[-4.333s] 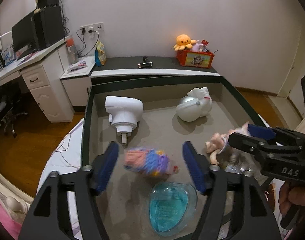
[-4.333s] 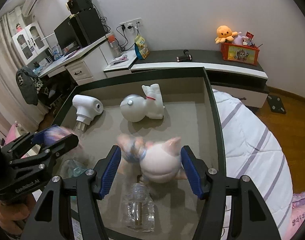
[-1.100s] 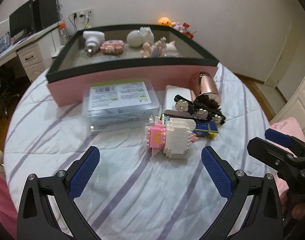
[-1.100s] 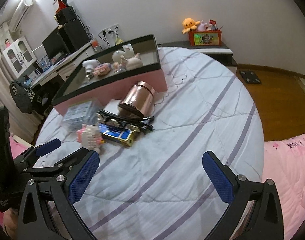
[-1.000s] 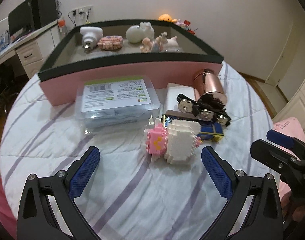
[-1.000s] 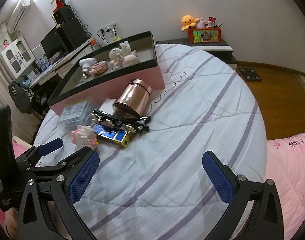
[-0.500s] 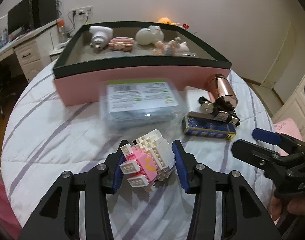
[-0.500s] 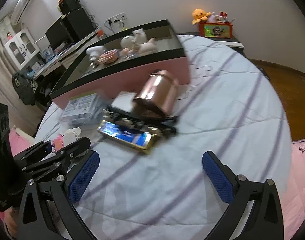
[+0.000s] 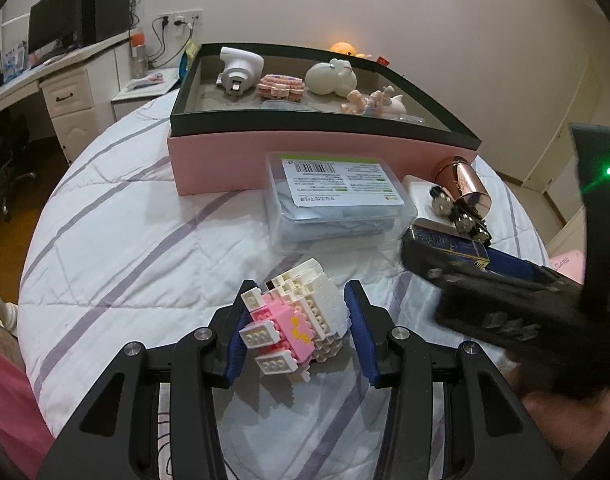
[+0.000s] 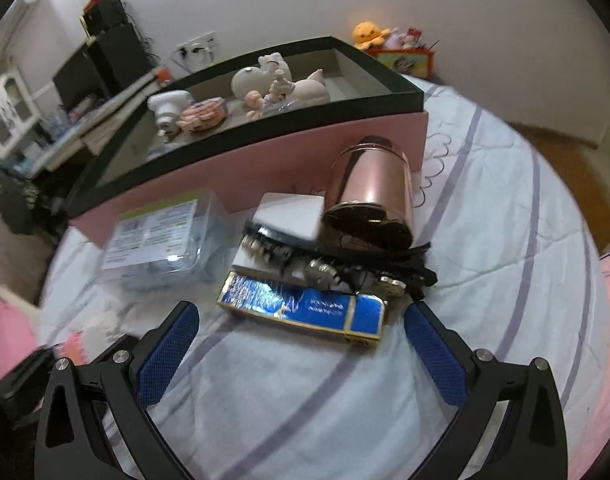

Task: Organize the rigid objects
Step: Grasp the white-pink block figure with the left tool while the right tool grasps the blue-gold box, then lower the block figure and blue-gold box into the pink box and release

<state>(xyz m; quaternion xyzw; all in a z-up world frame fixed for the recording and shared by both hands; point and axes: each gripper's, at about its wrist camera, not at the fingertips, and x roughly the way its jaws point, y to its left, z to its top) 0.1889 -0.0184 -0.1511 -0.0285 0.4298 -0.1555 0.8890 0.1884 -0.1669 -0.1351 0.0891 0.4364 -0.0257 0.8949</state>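
Left gripper [image 9: 297, 326] is clamped on the brick figure [image 9: 301, 322], just above the quilt [image 9: 137, 248], presumably headed for the pink box [image 9: 305, 156]. Right gripper [image 10: 301, 354] hangs wide open over the blue pack [image 10: 305, 306], grabbing nothing.

A home bedroom — quilted striped bedspread [image 9: 145, 240], computer desk [image 9: 45, 76], plush octopus [image 10: 369, 34] on a shelf.
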